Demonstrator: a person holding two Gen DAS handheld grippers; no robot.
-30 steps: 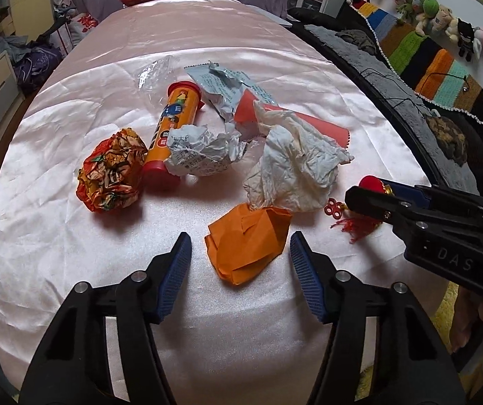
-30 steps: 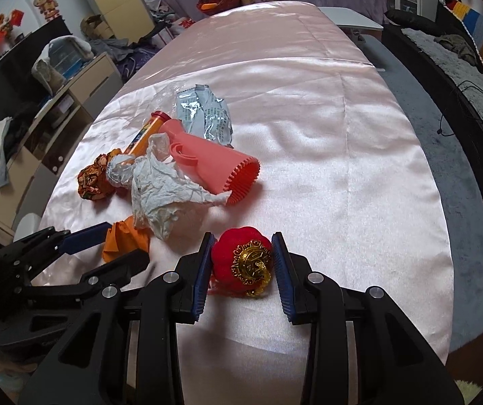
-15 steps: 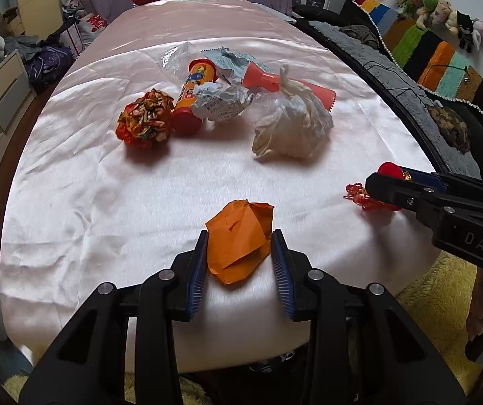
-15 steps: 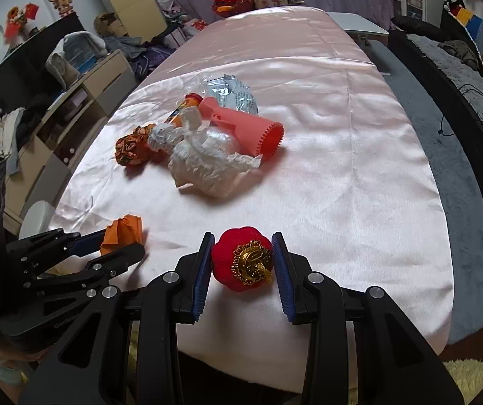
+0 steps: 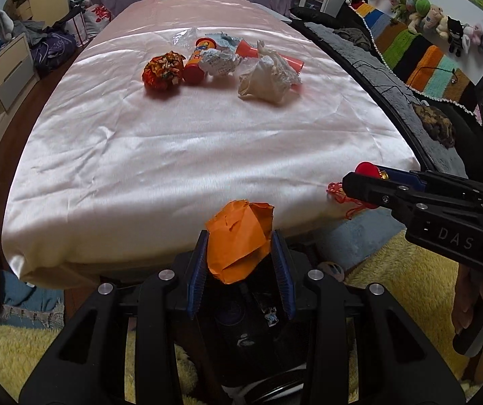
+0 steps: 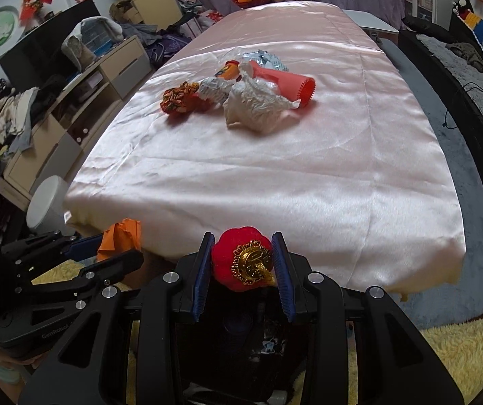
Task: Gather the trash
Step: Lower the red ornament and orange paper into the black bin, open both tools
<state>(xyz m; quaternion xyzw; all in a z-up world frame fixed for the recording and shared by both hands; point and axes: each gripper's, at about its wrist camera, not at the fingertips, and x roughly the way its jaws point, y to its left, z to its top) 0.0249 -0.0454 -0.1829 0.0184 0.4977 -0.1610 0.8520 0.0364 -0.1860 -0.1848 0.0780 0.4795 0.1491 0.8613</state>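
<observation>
Claw on the left (image 5: 239, 258) pinches a crumpled orange paper wad (image 5: 239, 241) between its ribbed blue pads, at the lower centre of the left wrist view, just past the near edge of the desk (image 5: 191, 155). The wad is matte, creased and folded, with a torn flap at its top. The right claw (image 6: 243, 260) grips a red velvety pumpkin-shaped ornament with a gold filigree medallion (image 6: 243, 258), low in the centre of its own view; the plush body bulges between the pads (a thin red tassel cord dangles below it in the left view).

Shiny pale pink satin covers the desk, wrinkled toward the near edge. In the upper middle of both views a cluster of litter lies on it: a crumpled orange-and-red patterned foil ball (image 5: 163, 71), a red-capped orange cardboard tube (image 5: 199, 59) on its side just beside it, a crumpled printed white paper (image 5: 218, 62) touching the tube, a wrinkled cream plastic bag (image 5: 267, 79), and a coral pink plastic cone with a toothed rim (image 6: 285, 84) partly under the bag.

Both claws point steeply downward. A person's fingers (image 5: 467, 303) wrap the right claw's handle at the right edge of the left view.
</observation>
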